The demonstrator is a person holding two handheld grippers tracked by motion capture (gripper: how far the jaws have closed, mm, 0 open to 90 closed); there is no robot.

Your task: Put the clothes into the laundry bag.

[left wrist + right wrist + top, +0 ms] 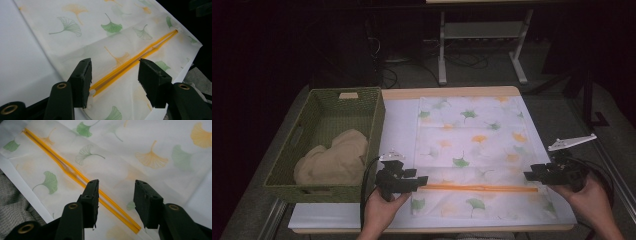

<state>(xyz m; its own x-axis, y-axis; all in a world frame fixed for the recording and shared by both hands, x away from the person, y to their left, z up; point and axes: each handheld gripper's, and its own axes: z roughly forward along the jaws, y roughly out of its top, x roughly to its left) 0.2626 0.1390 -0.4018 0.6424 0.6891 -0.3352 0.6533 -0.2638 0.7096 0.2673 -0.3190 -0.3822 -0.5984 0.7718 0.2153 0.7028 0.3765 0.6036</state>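
A green basket (332, 107) with a beige cloth (334, 157) sits at the desk's (399, 125) left. Beside it lies the leaf-print bag (472, 145), its orange zipper (477, 188) running left to right along the near edge. The left tongs (421, 180) stand at the zipper's left end, the right tongs (529, 175) at its right end. Both pairs are partly open, holding nothing, with the zipper passing between their jaws. The zipper looks parted midway, so each end is nearest its own hand.
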